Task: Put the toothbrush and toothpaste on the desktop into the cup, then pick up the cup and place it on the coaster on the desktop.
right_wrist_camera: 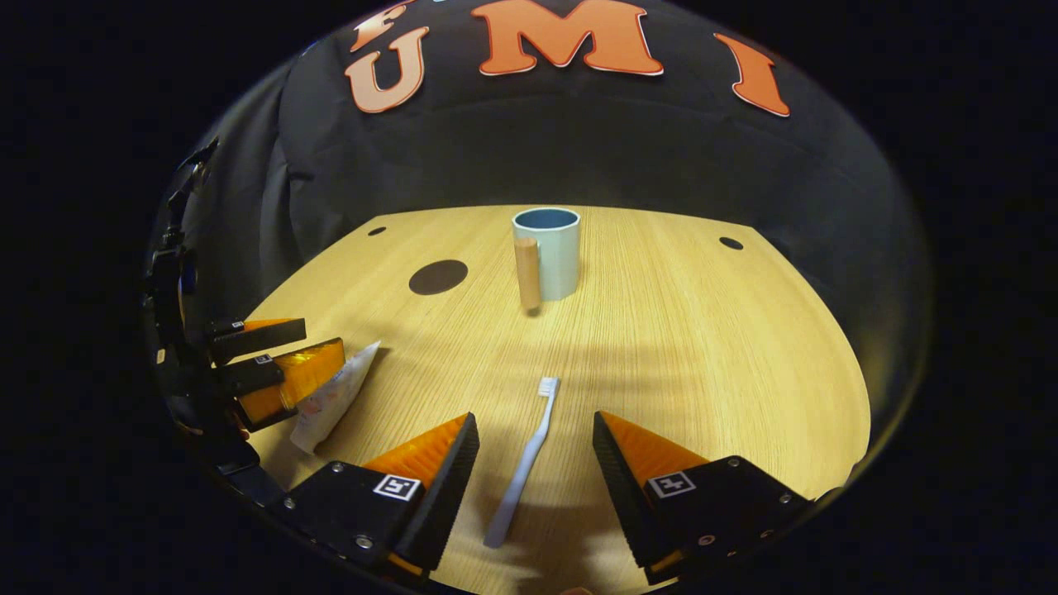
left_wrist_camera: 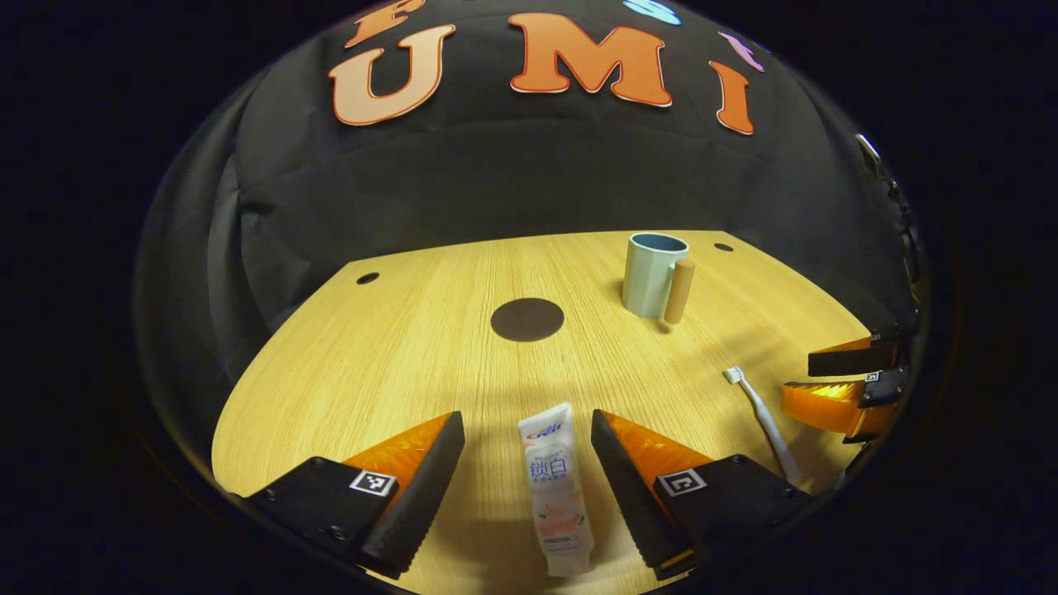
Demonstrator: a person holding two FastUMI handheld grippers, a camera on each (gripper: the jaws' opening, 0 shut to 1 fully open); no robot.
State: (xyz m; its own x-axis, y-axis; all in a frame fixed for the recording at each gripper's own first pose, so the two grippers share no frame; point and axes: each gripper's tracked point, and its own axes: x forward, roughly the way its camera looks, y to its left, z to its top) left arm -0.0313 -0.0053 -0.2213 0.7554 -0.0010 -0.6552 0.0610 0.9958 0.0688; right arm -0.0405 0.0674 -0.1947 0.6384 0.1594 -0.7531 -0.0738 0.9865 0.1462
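We see the wooden desk (left_wrist_camera: 397, 355) with 3 small dark holes near its far edge. Of the 2 grippers, the left gripper (left_wrist_camera: 527, 430) hangs over the near edge with its jaws spread wide, 1 finger on each side of the toothpaste and touching neither side of it. The right gripper (right_wrist_camera: 536, 434) likewise stands wide open over the near edge, its fingers well clear of the toothbrush between them. In the right gripper view we see the left gripper at the desk's left edge, just beside the toothpaste (right_wrist_camera: 335, 398); in the left gripper view the right gripper (left_wrist_camera: 839, 384) shows at the right edge.

The pale blue-green cup (left_wrist_camera: 653, 274) stands upright near the far edge, right of the desk's middle, its tan cylindrical handle (left_wrist_camera: 679, 291) turned toward the near side; we can see nothing inside it. The white toothpaste (left_wrist_camera: 555, 487) tube lies flat, pointing from the near edge toward the far edge. The white toothbrush (right_wrist_camera: 522, 463) lies flat, bristle head toward the cup. The dark round coaster (left_wrist_camera: 527, 320) lies left of the cup, well apart from it.
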